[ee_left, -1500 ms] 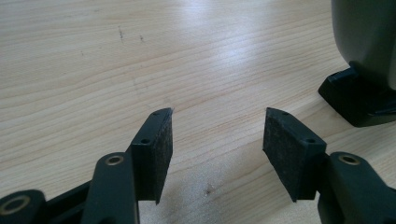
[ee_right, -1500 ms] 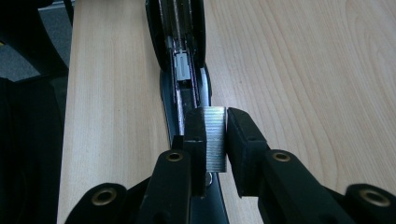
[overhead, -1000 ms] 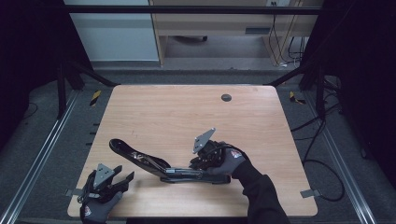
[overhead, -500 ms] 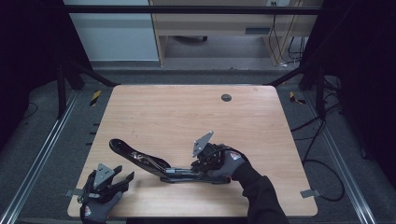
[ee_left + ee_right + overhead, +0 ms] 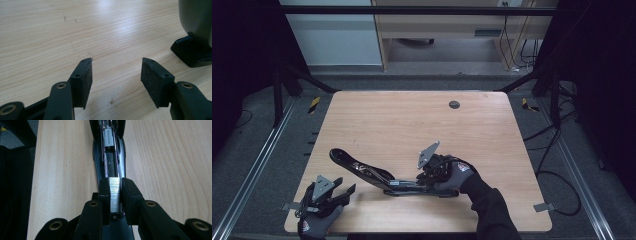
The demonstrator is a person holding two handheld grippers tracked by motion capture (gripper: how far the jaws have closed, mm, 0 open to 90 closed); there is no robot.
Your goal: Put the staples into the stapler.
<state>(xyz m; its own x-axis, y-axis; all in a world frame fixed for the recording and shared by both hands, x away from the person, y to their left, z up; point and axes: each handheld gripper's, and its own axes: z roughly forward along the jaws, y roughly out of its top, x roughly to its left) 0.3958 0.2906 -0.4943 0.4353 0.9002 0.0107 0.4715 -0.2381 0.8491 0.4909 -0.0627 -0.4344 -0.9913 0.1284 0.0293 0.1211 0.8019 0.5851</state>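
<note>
Right now we see a silvery block of staples (image 5: 115, 192) clamped between the pads of the right tongs (image 5: 115, 188), held just over the rear of the open channel of a black stapler (image 5: 110, 157). In the right gripper view the stapler's magazine runs away from us up the middle, with a pale metal slide (image 5: 109, 136) sitting farther along the channel. From the high view we find the stapler (image 5: 377, 176) lying opened out on the near half of the table (image 5: 412, 125), its long arm reaching left and away toward a rounded end, its base flat on the wood. The right tongs (image 5: 432, 177) meet it at its right end, carried by a gloved right hand (image 5: 457, 175) whose dark sleeve comes in from the bottom edge; a grey three-cornered plate (image 5: 428, 154) stands tilted above that gripper.

Well apart, near the table's near-left corner, we have the left tongs (image 5: 344, 191) resting low in a gloved left hand (image 5: 314, 225). Their jaws stand apart with nothing between them: in the left gripper view the two pads (image 5: 87, 77) frame bare wood grain, and a dark end of the stapler (image 5: 195, 32) shows at the upper right.

Farther out, a small dark round grommet (image 5: 454, 104) sits in the table toward its far edge.
</note>
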